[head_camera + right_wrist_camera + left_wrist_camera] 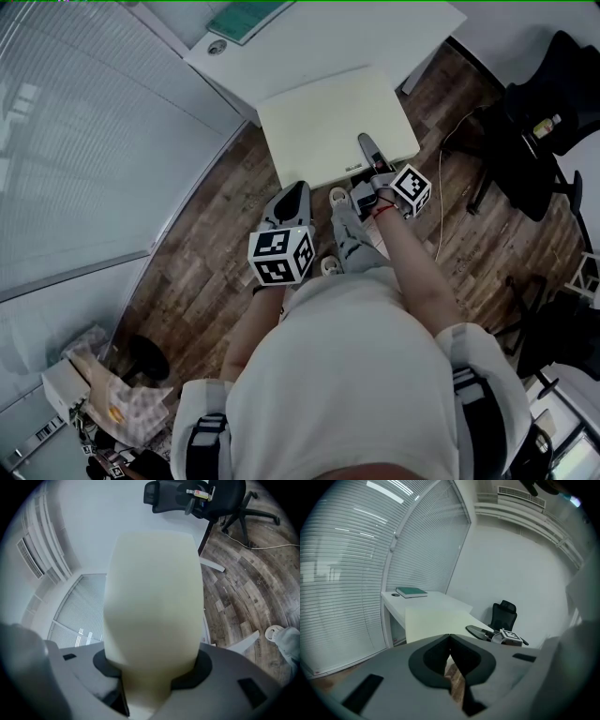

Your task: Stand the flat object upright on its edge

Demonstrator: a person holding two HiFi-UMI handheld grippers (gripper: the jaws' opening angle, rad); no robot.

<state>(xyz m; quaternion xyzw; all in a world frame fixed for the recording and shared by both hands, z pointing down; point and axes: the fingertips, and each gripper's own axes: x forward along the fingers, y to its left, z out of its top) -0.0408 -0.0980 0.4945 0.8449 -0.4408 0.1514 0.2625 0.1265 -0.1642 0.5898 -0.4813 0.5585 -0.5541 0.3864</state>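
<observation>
Overhead footage alone shows both arms: the left gripper (298, 195) held close to the body over the wood floor (216, 234), the right arm stretched forward. Only the right gripper (150, 667) view shows its jaws clamped on the near edge of the cream board (152, 597), which lies level beside the white desk (309, 42). The left jaws meet (nothing between them).
</observation>
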